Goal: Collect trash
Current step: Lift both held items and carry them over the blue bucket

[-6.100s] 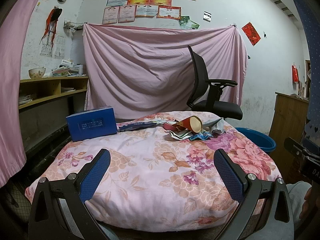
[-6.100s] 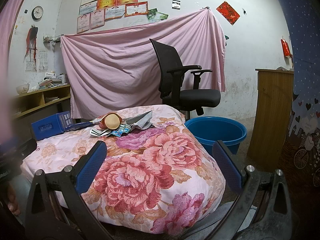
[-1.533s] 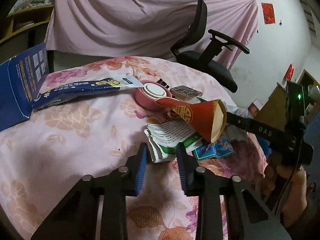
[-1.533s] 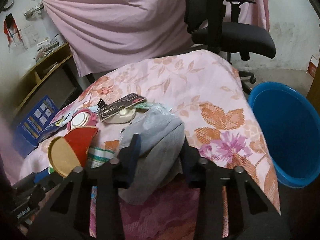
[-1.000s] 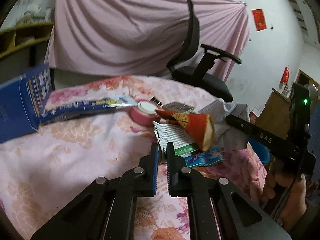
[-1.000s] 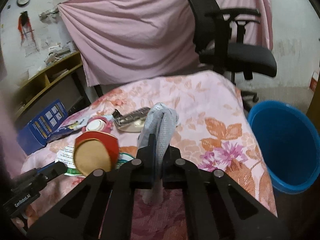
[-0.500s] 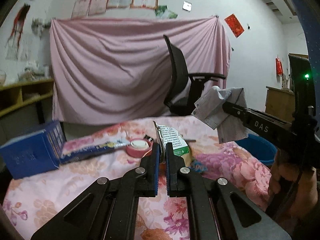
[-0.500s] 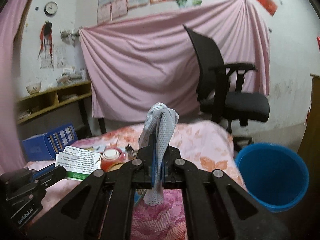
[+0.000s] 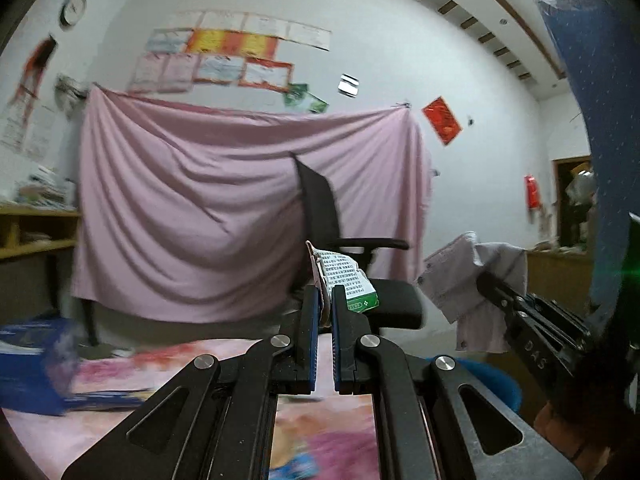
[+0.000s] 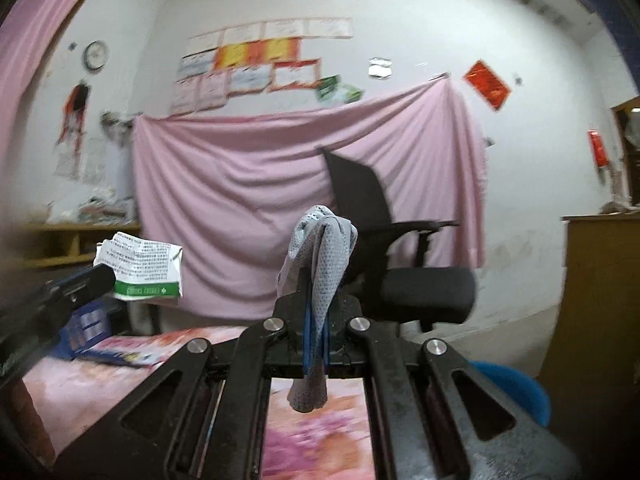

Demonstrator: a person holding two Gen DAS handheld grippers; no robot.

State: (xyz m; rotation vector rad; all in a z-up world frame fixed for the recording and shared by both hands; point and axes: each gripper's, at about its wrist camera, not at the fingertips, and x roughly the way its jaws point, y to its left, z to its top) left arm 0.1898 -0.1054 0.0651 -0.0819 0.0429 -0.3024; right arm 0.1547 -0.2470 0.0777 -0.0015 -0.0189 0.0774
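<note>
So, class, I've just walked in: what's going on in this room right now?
A person is clearing trash off a flowered bed, with a gripper in each hand. The left gripper is shut on a printed paper packet; the right gripper is shut on a grey mesh cloth. Both pieces are held up above the bed. A blue tub sits on the floor to the right.

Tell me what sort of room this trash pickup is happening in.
Probably a lived-in bedroom doubling as a study. A floral quilt covers the bed in the foreground, a black office chair stands behind it, and certificates are pinned on the wall above a hung pink sheet.
</note>
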